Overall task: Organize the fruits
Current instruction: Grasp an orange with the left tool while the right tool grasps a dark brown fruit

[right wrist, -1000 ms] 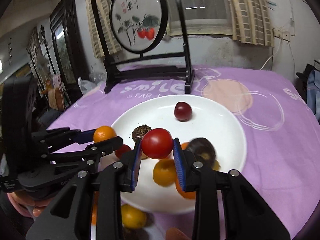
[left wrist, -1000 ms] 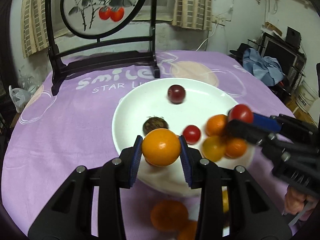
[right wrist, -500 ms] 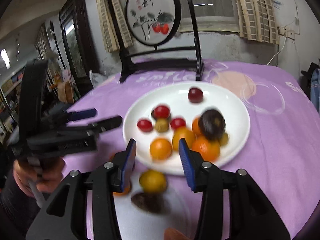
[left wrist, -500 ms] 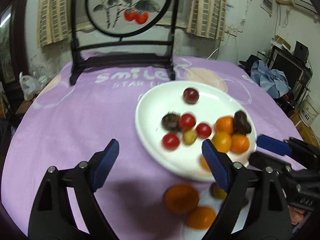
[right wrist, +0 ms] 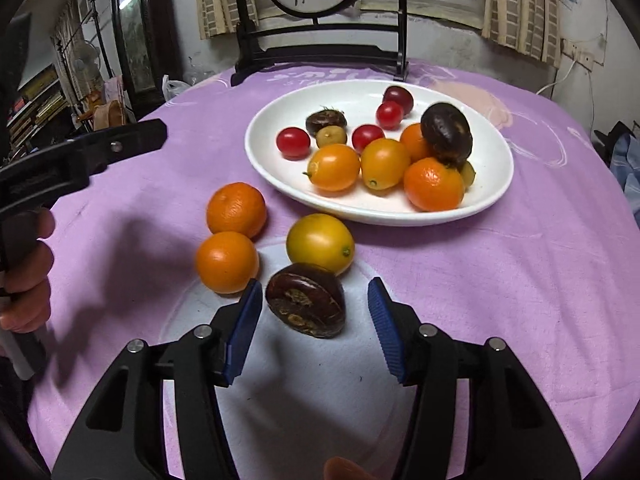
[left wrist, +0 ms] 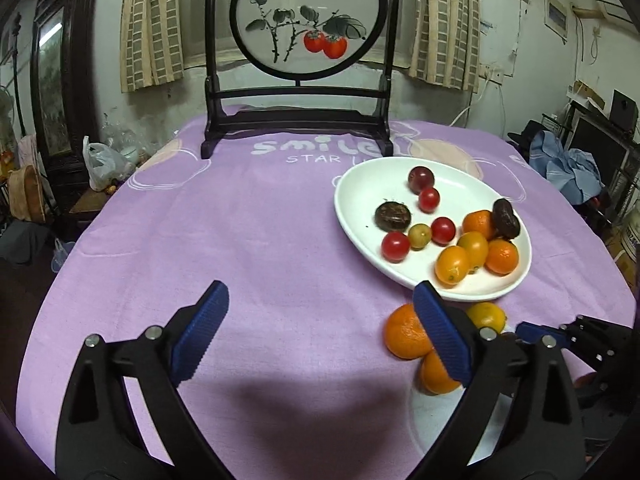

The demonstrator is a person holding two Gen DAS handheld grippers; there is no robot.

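Observation:
A white plate [right wrist: 496, 184] holds several fruits: red cherry tomatoes, oranges, dark chestnuts. It also shows in the left wrist view [left wrist: 352, 220]. In front of it on the purple cloth lie two oranges [right wrist: 236, 210] [right wrist: 227, 262], a yellow fruit [right wrist: 320, 244] and a dark chestnut [right wrist: 306, 305]. My right gripper [right wrist: 316, 328] is open, its jaws either side of the chestnut, not touching. My left gripper [left wrist: 320, 336] is open and empty, above bare cloth left of the loose oranges [left wrist: 404, 336].
A black-framed round painted screen [left wrist: 308, 20] stands at the table's far edge. The purple tablecloth [left wrist: 240, 220] covers the round table. A white patch on the cloth [right wrist: 300, 392] lies under the right gripper. Room clutter surrounds the table.
Both grippers let go of their fruit over the plate, opened and drew back toward me. The left one moved left; the right one now straddles the loose chestnut.

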